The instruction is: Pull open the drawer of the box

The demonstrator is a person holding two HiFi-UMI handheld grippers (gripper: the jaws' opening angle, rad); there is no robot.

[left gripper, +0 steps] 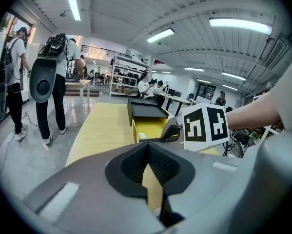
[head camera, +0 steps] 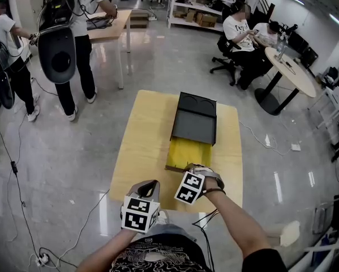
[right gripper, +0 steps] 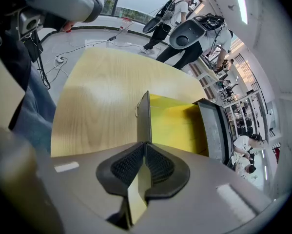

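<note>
The black box (head camera: 195,118) sits at the far end of the wooden table (head camera: 141,146), and its yellow-lined drawer (head camera: 189,152) stands well out toward the person, so the pull appears largely done. The right gripper (right gripper: 145,145) points steeply down over the drawer's thin front panel (right gripper: 144,118), jaws clamped on its top edge, a hold suited to drawing it along the table. The left gripper (left gripper: 148,147) hangs above the near table edge, jaws together and empty, apparently playing no part in the pull.

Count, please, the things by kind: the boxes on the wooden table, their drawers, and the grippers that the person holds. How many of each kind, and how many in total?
black box: 1
yellow drawer: 1
grippers: 2 (left gripper, right gripper)
Total: 4
</note>
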